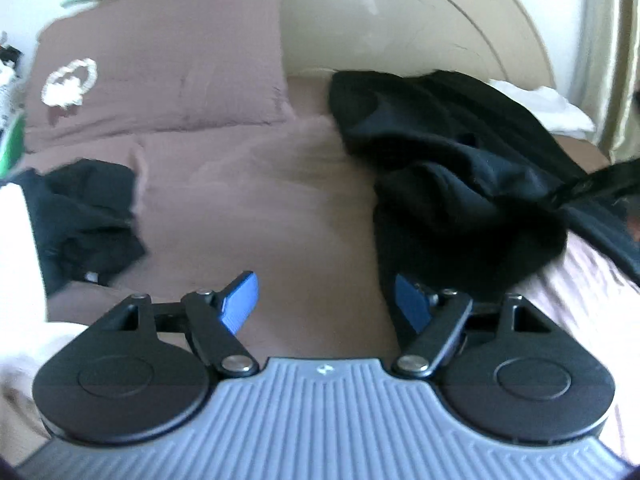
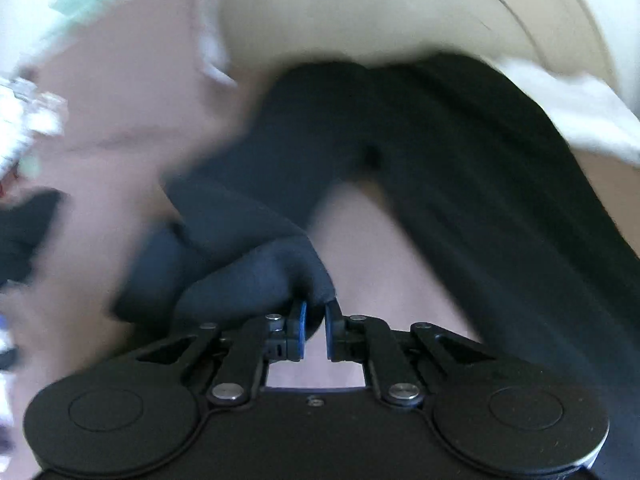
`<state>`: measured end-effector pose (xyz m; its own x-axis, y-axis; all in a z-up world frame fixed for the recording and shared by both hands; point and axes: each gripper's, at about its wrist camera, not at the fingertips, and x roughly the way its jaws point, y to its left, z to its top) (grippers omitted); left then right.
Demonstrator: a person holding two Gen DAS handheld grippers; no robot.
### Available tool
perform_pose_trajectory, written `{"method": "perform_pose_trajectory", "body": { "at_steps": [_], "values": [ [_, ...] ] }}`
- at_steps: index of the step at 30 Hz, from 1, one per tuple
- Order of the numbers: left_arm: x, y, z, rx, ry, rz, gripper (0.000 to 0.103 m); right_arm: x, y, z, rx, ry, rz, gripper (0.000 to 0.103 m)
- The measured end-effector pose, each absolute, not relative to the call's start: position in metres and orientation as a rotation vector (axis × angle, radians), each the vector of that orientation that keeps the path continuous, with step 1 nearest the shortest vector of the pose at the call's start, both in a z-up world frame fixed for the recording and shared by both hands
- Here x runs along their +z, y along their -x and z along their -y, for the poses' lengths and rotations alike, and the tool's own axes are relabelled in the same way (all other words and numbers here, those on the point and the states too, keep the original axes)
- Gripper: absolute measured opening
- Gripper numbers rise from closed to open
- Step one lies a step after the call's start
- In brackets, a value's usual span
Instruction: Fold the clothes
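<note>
Bare bedsheet (image 1: 256,200) lies open between two dark garment heaps (image 1: 460,176), (image 1: 84,216)

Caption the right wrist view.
Right hand-held gripper pinches a fold of dark garment on the bed.

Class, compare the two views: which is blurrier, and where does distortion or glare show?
Right wrist view: heavy motion blur smears the black garment. Left wrist view: sharper; fisheye bends the headboard; the white cloth is washed out.
</note>
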<state>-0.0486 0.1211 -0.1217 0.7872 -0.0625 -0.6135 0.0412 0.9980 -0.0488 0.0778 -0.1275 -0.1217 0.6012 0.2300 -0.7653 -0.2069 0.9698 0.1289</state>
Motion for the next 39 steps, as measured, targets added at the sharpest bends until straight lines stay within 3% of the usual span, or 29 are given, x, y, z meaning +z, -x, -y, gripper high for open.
{"method": "perform_pose_trajectory", "body": {
  "at_steps": [8, 10, 12, 14, 16, 17, 18, 19, 22, 25, 30, 39],
  "values": [
    [-0.150, 0.044, -0.045, -0.226, -0.192, -0.775, 0.079, -0.123, -0.076, 0.144, 0.281, -0.248, -0.886, 0.011],
    [-0.164, 0.032, -0.025, -0.237, -0.291, -0.823, 0.083, -0.121, -0.077, 0.148, 0.297, -0.269, -0.880, 0.011],
    [-0.179, 0.019, -0.014, -0.176, -0.362, -0.843, 0.095, -0.118, -0.077, 0.158, 0.313, -0.345, -0.882, 0.011],
    [-0.184, 0.015, -0.018, -0.154, -0.325, -0.813, 0.096, -0.118, -0.075, 0.164, 0.328, -0.417, -0.882, 0.011],
    [-0.184, 0.012, -0.028, -0.156, -0.242, -0.805, 0.072, -0.119, -0.077, 0.165, 0.339, -0.426, -0.892, 0.011],
    [-0.183, 0.009, -0.032, -0.156, -0.212, -0.818, 0.042, -0.119, -0.077, 0.164, 0.345, -0.414, -0.896, 0.011],
    [-0.181, 0.007, -0.035, -0.144, -0.194, -0.826, 0.021, -0.118, -0.076, 0.163, 0.350, -0.399, -0.896, 0.011],
    [-0.177, 0.005, -0.039, -0.116, -0.182, -0.823, 0.014, -0.118, -0.076, 0.162, 0.354, -0.390, -0.895, 0.011],
    [-0.158, -0.001, -0.064, -0.041, -0.082, -0.793, 0.012, -0.120, -0.073, 0.155, 0.373, -0.356, -0.896, 0.012],
    [-0.129, 0.004, -0.097, 0.065, -0.034, -0.697, 0.012, -0.120, -0.065, 0.134, 0.408, -0.224, -0.917, 0.020],
    [-0.085, 0.045, -0.129, 0.187, -0.013, -0.574, 0.011, -0.105, -0.027, 0.102, 0.490, -0.020, -0.846, 0.020],
    [-0.048, 0.109, -0.109, 0.036, 0.126, -0.593, 0.011, -0.103, 0.009, 0.103, 0.506, -0.076, -0.884, 0.021]
  ]
}}
